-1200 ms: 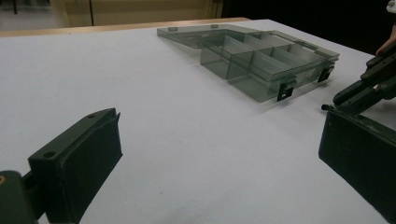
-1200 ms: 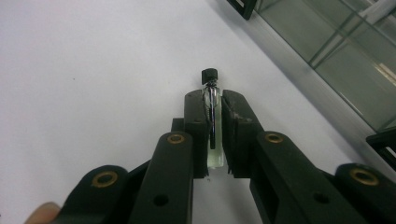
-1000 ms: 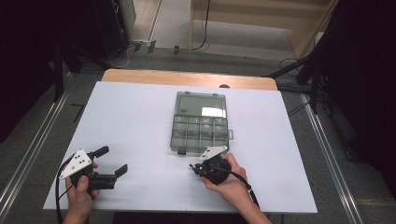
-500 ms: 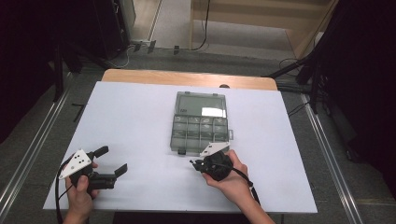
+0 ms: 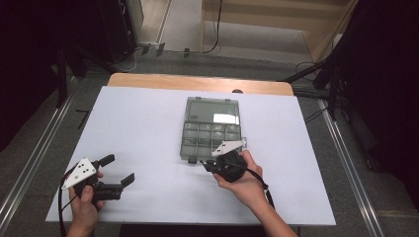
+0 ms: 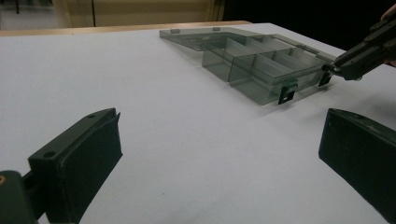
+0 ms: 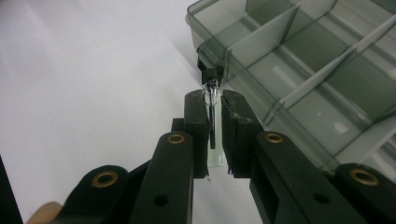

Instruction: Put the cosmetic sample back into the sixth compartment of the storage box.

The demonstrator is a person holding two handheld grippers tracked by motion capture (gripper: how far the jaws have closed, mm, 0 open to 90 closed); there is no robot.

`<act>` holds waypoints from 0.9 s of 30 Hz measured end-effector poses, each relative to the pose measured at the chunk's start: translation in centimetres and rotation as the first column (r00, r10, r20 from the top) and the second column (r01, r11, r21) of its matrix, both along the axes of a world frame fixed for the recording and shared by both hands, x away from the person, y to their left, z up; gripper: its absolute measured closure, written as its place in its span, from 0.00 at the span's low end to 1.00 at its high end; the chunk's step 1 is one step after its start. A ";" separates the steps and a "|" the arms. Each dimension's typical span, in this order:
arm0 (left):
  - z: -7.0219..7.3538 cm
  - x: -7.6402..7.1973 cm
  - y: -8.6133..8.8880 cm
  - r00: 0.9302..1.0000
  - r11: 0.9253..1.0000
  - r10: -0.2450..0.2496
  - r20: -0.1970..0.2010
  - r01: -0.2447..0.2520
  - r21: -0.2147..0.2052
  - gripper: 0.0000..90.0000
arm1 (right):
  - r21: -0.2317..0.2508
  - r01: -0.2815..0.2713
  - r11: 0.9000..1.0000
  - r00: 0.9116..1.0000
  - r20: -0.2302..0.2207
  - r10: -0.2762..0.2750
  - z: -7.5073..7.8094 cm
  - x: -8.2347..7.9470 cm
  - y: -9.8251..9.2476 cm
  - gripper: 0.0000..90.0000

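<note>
While the high view hides it, the right gripper view shows fingers clamping a vial beside the box; left gripper fingers wide, empty.

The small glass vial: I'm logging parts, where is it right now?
The small glass vial is clamped in the right tool, just off the near edge of the open compartment box.

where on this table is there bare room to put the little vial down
The white table top is bare left of the open compartment box, up to the left gripper, and right of the box to the table edge. It is crowded at the box's near edge, where the right gripper holds the vial.
</note>
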State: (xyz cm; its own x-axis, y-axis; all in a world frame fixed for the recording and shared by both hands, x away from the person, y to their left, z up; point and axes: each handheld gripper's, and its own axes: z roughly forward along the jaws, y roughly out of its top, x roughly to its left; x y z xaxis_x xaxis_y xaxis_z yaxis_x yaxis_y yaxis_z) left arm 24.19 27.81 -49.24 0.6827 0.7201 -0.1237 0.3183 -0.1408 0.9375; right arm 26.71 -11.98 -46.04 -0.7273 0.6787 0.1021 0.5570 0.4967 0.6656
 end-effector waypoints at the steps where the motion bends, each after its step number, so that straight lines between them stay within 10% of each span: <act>1: 0.0 0.0 0.0 1.000 1.000 0.000 0.000 0.000 -0.001 0.00 | 0.002 0.000 1.000 1.000 0.000 0.000 0.1 0.1 0.0 0.92; 27: 0.0 0.0 0.0 1.000 1.000 -0.004 0.001 0.004 -0.007 0.00 | 0.011 0.037 0.999 0.999 0.018 -0.037 1.5 2.7 0.7 0.92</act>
